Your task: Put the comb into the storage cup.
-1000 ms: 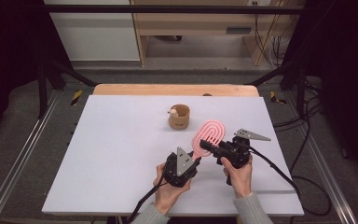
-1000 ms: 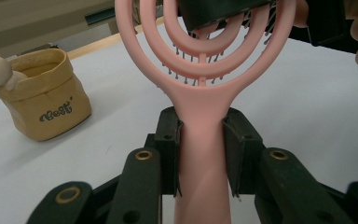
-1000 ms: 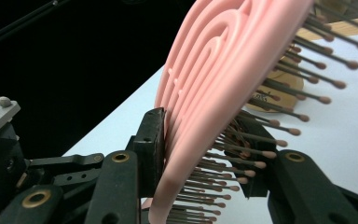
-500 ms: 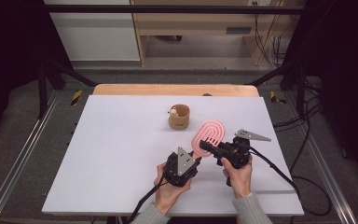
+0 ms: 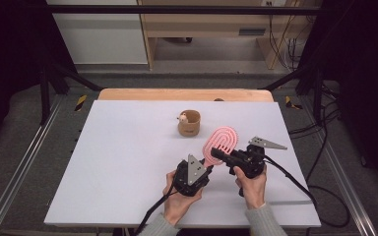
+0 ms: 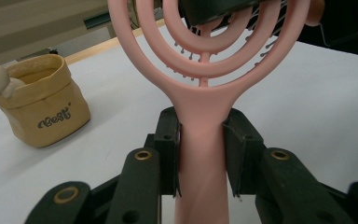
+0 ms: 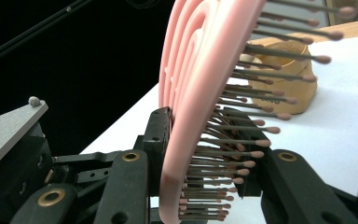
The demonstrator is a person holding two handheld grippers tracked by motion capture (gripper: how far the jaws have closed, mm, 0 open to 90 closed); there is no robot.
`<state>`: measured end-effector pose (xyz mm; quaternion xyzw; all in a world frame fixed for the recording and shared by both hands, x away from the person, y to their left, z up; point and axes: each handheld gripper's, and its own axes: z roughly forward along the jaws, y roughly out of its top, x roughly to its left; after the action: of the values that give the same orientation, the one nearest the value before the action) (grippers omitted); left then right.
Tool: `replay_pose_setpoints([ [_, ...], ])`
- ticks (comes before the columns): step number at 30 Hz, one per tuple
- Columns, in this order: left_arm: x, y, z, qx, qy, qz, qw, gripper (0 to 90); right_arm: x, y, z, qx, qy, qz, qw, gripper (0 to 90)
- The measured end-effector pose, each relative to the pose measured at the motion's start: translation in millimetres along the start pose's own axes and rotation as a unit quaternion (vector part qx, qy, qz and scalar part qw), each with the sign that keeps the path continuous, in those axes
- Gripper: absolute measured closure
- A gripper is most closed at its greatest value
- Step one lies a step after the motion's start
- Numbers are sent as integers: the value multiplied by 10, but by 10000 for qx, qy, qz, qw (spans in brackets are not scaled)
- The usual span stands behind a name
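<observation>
Brush (image 5: 221,142), pink plastic w/ open loops, looks light and stiff; only the bristles (image 7: 242,154) give, so they make a springy, slippery hold. Best taken by the flat handle (image 6: 200,158), and that's where the left gripper (image 5: 204,170) has it, jaws clenched on both sides. Right gripper (image 5: 215,153) grasps the head edge, one jaw on the back, the other pressing into the bristles. Brush is held up off the table (image 5: 118,162), just right of and nearer the person than the tan pouch (image 5: 189,123). Vs the earlier frames: hands and brush sit in the same spot; the right jaws have just been closing onto the head.
</observation>
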<state>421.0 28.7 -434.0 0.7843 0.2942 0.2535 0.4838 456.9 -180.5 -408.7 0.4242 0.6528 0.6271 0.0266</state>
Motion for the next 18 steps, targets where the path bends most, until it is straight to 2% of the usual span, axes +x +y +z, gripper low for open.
replay_pose_setpoints([
  [3, 12, 4, -16, -21, -54, -28, 10000, 679, 1, 0, -3, -1, -20, -20, 10000, 639],
  [7, 36, 35, -56, -69, -171, -69, 9998, 611, -3, -3, -5, 3, -130, -72, 9999, 639],
  [14, 155, 91, -136, -4, -584, -297, 9979, 433, -5, 16, -34, -55, -210, -144, 9997, 640],
  [15, 155, 91, -136, -4, -584, -297, 9979, 406, -3, 18, -38, -65, -220, -156, 9996, 640],
  [18, 230, 118, -179, -69, -777, -385, 9962, 331, 0, 30, -57, -97, -245, -164, 9995, 640],
])
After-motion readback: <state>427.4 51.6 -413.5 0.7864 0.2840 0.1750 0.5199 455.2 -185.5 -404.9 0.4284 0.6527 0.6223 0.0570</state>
